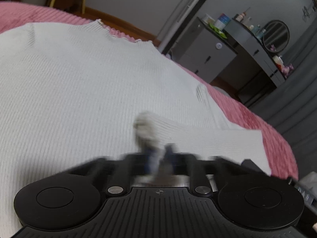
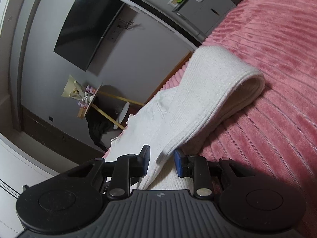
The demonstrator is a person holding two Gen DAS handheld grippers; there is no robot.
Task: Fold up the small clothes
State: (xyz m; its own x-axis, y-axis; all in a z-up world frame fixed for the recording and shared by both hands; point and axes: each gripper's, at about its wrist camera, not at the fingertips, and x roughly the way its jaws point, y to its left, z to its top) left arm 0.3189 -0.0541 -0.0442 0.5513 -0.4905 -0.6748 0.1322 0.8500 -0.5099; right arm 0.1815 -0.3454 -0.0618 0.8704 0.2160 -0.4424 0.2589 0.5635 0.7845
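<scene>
A pink ribbed bedspread (image 2: 267,63) covers the bed. A dark television (image 2: 87,27) hangs on the grey wall, above a small round table (image 2: 93,101) holding a bouquet (image 2: 76,91). A round mirror (image 1: 275,36) stands on a cluttered grey dresser (image 1: 206,57).

Bed (image 1: 247,117) w/ pink ribbed plush cover, ridges running across. White rib-knit top (image 1: 79,79) lies flat on it, covering most of near side; frilled neckline twd far edge. One sleeve (image 2: 221,83) folded over onto itself, cuff end resting on pink cover. Cover bare beyond garment, right side.
</scene>
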